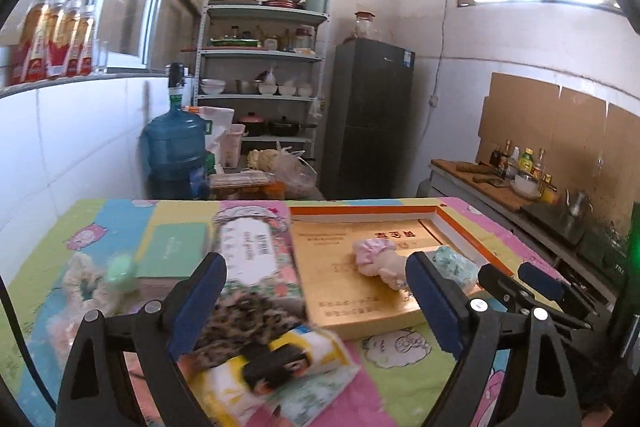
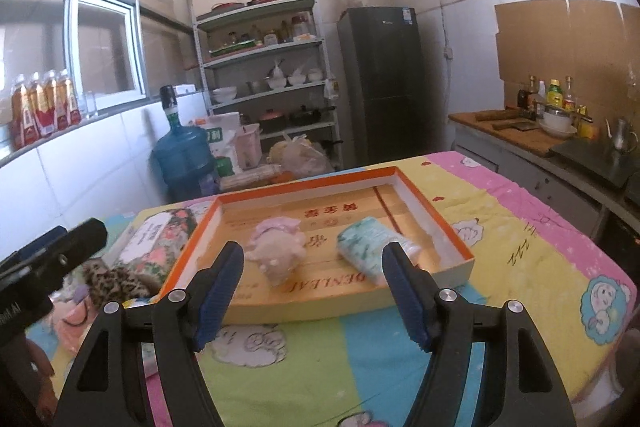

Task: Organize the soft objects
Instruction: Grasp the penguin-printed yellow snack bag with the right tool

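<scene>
Both grippers (image 1: 316,291) (image 2: 312,287) gape empty; only left view shows the tissue packet (image 1: 280,367) (yellow).

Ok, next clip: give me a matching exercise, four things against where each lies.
Things:
1. pink plush scrunchie
2. teal-patterned pack
3. leopard-print piece
4. yellow tissue pack

Places:
A. on the cloth, nearest the left gripper
B. in the tray, right side
C. in the tray, left side
D. outside the tray, just below the floral pack

Pairs: 1-C, 2-B, 3-D, 4-A
</scene>
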Demonstrator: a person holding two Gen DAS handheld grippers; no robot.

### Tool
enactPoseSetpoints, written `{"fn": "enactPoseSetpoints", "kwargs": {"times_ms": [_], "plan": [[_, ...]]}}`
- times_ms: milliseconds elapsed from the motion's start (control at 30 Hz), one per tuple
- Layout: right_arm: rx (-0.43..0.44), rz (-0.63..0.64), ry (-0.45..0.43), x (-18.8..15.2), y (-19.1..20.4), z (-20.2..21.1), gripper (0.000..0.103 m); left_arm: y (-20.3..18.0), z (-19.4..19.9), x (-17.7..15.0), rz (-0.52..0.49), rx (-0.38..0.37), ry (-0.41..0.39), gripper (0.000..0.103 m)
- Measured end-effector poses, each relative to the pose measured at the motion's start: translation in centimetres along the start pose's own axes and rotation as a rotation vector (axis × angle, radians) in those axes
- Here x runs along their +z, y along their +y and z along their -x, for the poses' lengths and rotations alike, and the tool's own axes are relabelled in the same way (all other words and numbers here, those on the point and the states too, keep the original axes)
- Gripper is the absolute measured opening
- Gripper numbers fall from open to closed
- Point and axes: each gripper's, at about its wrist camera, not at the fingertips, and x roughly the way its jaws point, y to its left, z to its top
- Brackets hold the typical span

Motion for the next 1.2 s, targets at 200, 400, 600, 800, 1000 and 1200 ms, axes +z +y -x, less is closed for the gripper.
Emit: {"fn": "enactPoseSetpoints", "kwargs": {"times_ms": [200,400,600,800,1000,1200], "plan": [[0.038,0.019,-0.004,-0.7,2.6,1.5,0.074,3.4,2.9,-0.8,0.026,0.037,-0.02,0.091],[0.087,0.056,0.006,-1.3,5.8,1.7,0.074,7.2,5.4,-1.7,0.074,0.081,-0.031,0.091],[0.138,0.1,0.023,-2.0,8.7,1.8,0.074,10.5,7.4,-3.0,0.098,0.137,-0.053,0.091],[0.218,0.129,0.067,-3.8,11.9,1.5,0.074,13.4,8.0,-4.4,0.132,0.189,-0.032,0.091],[0.263,0.291,0.119,-5.7,15.2,0.4,0.074,15.4,8.4,-5.5,0.162,0.193,-0.009,0.091],[0.297,0.689,0.12,-5.9,15.9,-1.4,0.074,15.8,8.2,-6.0,0.173,0.173,0.001,0.091]]}}
